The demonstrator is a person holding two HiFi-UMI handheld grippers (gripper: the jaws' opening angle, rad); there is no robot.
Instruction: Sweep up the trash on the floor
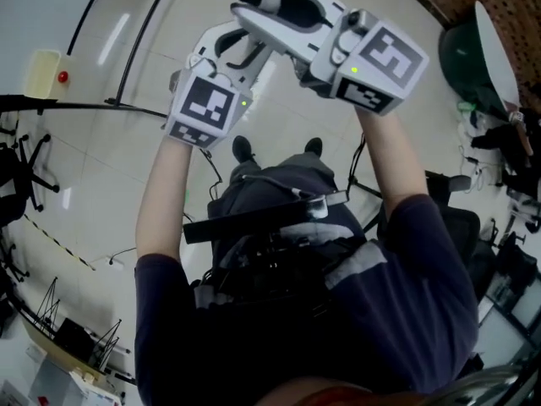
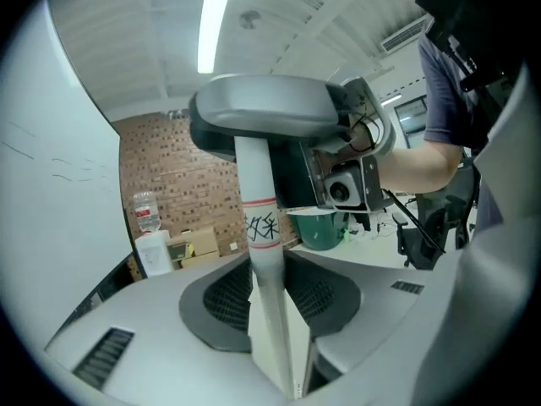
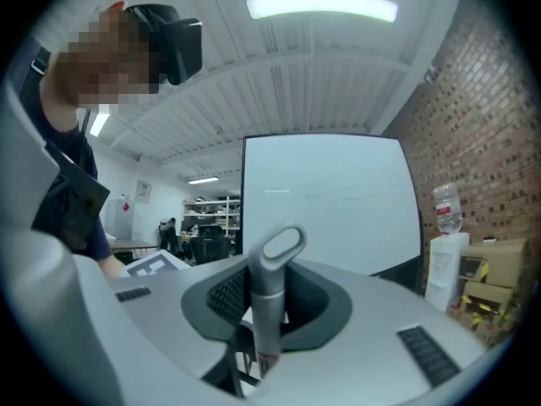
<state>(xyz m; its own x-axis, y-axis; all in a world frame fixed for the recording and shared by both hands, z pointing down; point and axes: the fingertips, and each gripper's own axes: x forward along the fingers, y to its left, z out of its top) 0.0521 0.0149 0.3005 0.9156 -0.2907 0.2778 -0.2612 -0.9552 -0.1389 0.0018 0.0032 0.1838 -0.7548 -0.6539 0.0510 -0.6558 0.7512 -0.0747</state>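
The pale tiled floor (image 1: pixel 101 142) lies far below the person's raised arms. The left gripper (image 2: pixel 272 307) has its fingers closed on the white handle (image 2: pixel 259 227), held upright. The right gripper (image 3: pixel 265 311) has its fingers clamped round the handle's grey looped end (image 3: pixel 277 256).

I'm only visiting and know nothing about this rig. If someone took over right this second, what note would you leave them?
Left gripper: jaws shut on a white tube handle with a wide grey top grip.
Right gripper: jaws shut on a grey handle with an oval loop at its end.
Both are held high; the tools' lower ends are out of view.
Done: both tools gripped.
Left: no trash shows on the pale tiled floor here; find it and sweep it up.
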